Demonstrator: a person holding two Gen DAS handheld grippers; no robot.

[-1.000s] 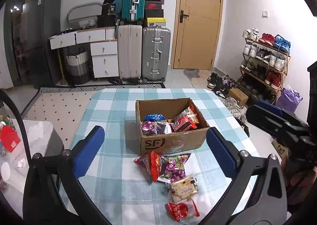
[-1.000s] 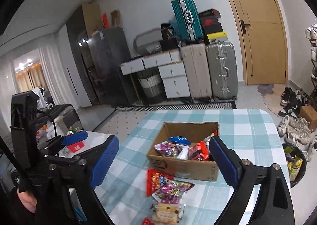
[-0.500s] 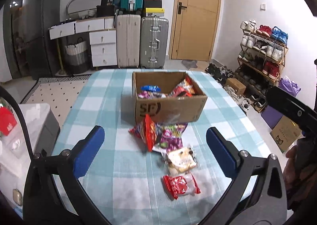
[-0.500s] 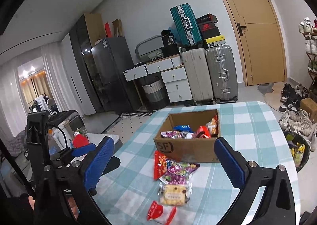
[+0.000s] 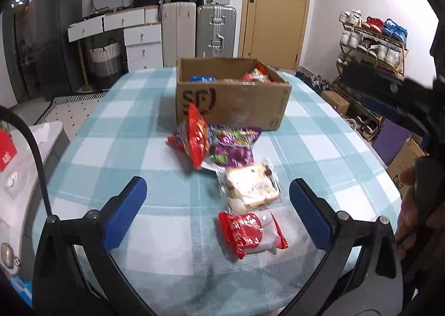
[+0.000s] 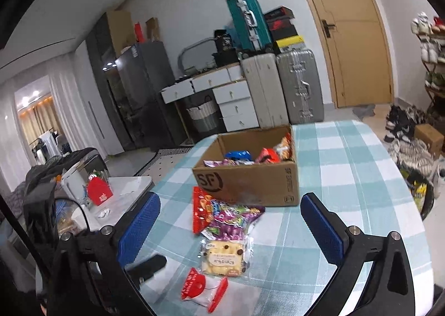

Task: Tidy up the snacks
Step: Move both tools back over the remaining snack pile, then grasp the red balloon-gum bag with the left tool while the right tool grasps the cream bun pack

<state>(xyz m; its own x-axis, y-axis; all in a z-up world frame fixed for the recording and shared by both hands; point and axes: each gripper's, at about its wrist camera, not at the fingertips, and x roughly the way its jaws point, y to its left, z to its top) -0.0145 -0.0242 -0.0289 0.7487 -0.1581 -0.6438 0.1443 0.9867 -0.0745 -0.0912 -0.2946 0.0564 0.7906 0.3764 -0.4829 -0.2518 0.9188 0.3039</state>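
A brown cardboard box (image 5: pixel 230 98) (image 6: pixel 247 179) with several snack packs inside stands mid-table. In front of it lie a red bag (image 5: pixel 194 137) (image 6: pixel 200 210), a purple bag (image 5: pixel 236 149) (image 6: pixel 230 221), a clear pack of biscuits (image 5: pixel 250 188) (image 6: pixel 222 257) and, nearest me, a red-and-white packet (image 5: pixel 250 232) (image 6: pixel 203 291). My left gripper (image 5: pixel 219 213) is open, low over the table, with the red-and-white packet between its blue pads, not touched. My right gripper (image 6: pixel 230 229) is open too, framing the loose snacks from the right.
The table wears a teal checked cloth (image 5: pixel 125 132) (image 6: pixel 347 176). A low white side table (image 6: pixel 122 190) with small items stands to the left. Suitcases (image 5: pixel 214 32), white drawers (image 5: pixel 141 46) and a wooden door (image 5: pixel 278 7) line the far wall; a shoe rack (image 5: pixel 372 43) stands right.
Both grippers have come down toward the table and closer to the loose snacks, which now look larger. The box appears more side-on. Both stay open.
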